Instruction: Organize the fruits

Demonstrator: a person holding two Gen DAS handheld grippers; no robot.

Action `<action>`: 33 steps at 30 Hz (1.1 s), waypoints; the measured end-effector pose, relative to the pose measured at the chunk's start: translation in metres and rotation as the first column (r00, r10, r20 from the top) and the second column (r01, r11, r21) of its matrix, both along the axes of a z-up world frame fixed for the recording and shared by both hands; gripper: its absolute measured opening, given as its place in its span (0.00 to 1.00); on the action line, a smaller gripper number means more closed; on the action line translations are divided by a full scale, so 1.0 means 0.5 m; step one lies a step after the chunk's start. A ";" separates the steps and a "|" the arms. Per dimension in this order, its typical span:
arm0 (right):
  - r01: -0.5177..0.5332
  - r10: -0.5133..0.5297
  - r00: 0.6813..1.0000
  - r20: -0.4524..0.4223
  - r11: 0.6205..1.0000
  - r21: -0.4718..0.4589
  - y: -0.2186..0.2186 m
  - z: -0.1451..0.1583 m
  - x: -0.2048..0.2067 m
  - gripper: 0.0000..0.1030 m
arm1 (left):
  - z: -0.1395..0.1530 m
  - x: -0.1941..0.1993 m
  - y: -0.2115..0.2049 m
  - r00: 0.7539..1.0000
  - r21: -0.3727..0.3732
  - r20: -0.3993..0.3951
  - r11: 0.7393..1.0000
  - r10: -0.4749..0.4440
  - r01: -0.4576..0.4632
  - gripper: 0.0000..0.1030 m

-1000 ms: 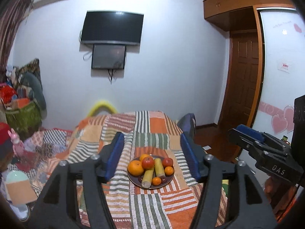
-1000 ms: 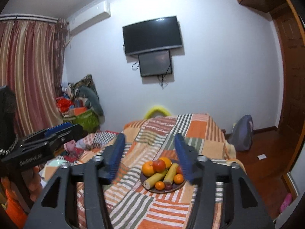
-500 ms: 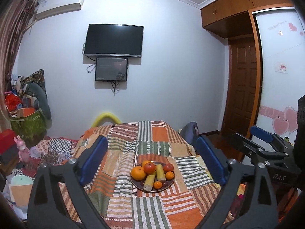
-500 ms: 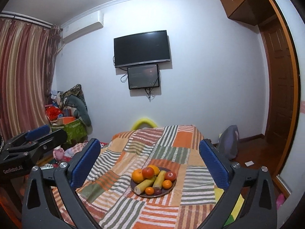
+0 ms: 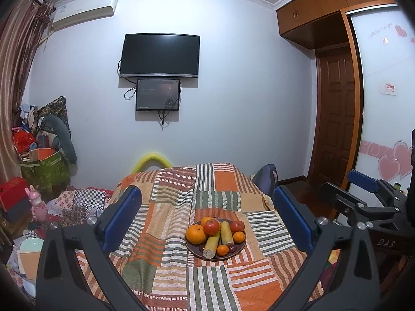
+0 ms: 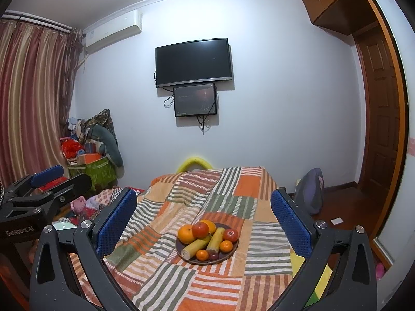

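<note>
Fruit plate [image 5: 234, 255] lies beyond both grippers' wide-spread, empty fingers [image 5: 122, 219] [image 6: 291, 224].

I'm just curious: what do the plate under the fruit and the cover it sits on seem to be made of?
Plate: dark brown, smooth, faintly shiny at the rim; probably glazed ceramic, though plastic can't be ruled out. Cover: woven fabric, matte, patchwork of striped orange, green and cream blocks, with soft wrinkles and a draped edge.

1. A table [image 5: 166, 280] is seen draped in a striped patchwork cloth [image 5: 220, 181].
2. A dark plate [image 5: 197, 254] is set directly on the cloth, near the middle, and fruit is piled on it.
</note>
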State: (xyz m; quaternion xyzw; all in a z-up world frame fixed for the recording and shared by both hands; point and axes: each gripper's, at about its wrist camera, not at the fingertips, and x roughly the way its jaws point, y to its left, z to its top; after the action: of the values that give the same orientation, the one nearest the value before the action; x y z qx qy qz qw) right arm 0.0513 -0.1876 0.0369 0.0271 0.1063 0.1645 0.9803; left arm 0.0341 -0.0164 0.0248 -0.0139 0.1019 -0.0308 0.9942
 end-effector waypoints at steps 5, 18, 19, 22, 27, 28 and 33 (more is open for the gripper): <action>0.000 0.000 1.000 -0.002 1.000 0.000 -0.001 0.001 0.000 1.00 | -0.002 0.003 0.001 1.000 -0.004 -0.005 1.000 -0.004 0.004 1.00; 0.004 -0.004 1.000 -0.001 1.000 0.003 -0.004 0.002 0.000 1.00 | -0.001 0.006 -0.002 1.000 -0.008 -0.009 1.000 -0.008 0.008 1.00; 0.004 -0.004 1.000 -0.002 1.000 0.004 -0.004 0.003 0.000 1.00 | -0.001 0.006 -0.002 1.000 -0.009 -0.009 1.000 -0.008 0.008 1.00; 0.003 -0.003 1.000 -0.001 1.000 0.003 -0.005 0.003 0.000 1.00 | -0.001 0.007 -0.002 1.000 -0.011 -0.009 1.000 -0.009 0.009 1.00; 0.006 -0.006 1.000 0.001 1.000 0.004 -0.008 0.004 0.000 1.00 | 0.000 0.007 -0.003 1.000 -0.007 -0.010 1.000 -0.010 0.010 1.00; 0.006 -0.006 1.000 0.001 1.000 0.005 -0.008 0.005 0.001 1.00 | 0.000 0.007 -0.004 1.000 -0.007 -0.011 1.000 -0.011 0.011 1.00; 0.005 -0.005 1.000 0.001 1.000 0.005 -0.009 0.005 0.001 1.00 | 0.000 0.009 -0.007 1.000 -0.007 -0.015 1.000 -0.027 0.027 1.00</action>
State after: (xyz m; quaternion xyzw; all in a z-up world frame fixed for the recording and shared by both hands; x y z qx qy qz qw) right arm 0.0516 -0.1920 0.0393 0.0295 0.1052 0.1621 0.9807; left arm 0.0389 -0.0198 0.0246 -0.0164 0.1094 -0.0445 0.9929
